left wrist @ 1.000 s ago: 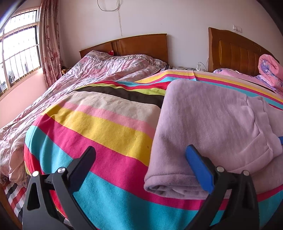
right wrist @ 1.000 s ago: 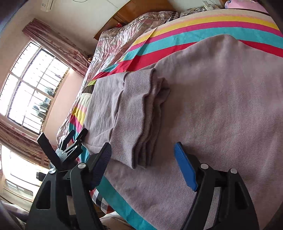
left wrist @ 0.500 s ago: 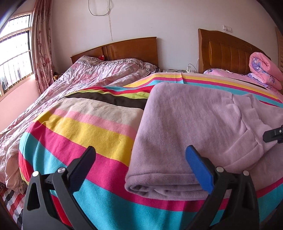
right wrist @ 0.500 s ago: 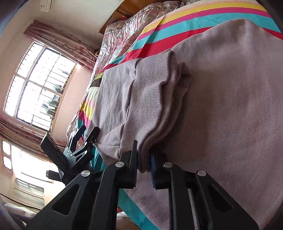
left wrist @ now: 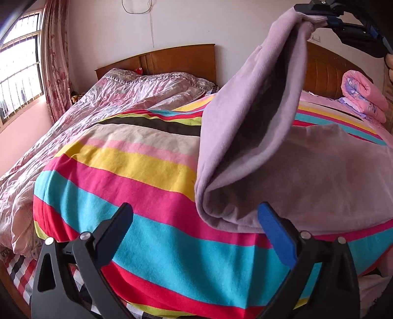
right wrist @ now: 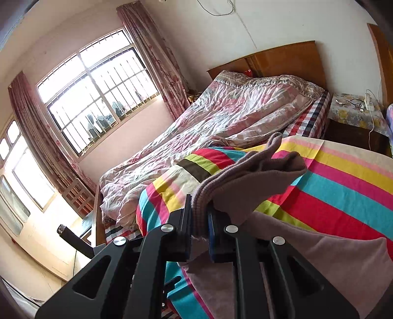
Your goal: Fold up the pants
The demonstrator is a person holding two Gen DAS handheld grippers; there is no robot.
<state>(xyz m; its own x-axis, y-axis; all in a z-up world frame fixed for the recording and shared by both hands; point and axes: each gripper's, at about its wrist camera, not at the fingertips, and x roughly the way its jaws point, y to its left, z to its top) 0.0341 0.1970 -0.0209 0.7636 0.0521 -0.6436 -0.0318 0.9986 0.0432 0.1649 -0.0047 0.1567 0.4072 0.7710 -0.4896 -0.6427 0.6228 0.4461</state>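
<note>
**Right gripper lifts the pants' ribbed end; left gripper gapes at the fold**

The right gripper has its jaws pinched nearly together on the ribbed cuff end of the lilac knit pants, the bunched edge squeezed between the black pad and the blue pad; from the left wrist view that same gripper sits high at the upper right, with the fabric hanging from it in a long sloping flap; the left gripper stands with its jaws spread wide and nothing between them, the blue-padded finger just in front of the rounded fold of the pants, the black finger out over the bedding to the side; whether the blue pad touches the cloth cannot be told.

The rest of the pants lies flat on the striped blanket, towards its right part, with the lifted layer opening like a mouth above the lower layer; the blanket's bands run pink, yellow, red, turquoise, cream and black; beside it to the left spreads a crumpled pink floral quilt, reaching up to a wooden headboard; a rolled pink quilt rests at the far right near a second headboard; a barred window with patterned curtains lights the room; a nightstand with a cable and a pair of glasses on it stands between the beds.
</note>
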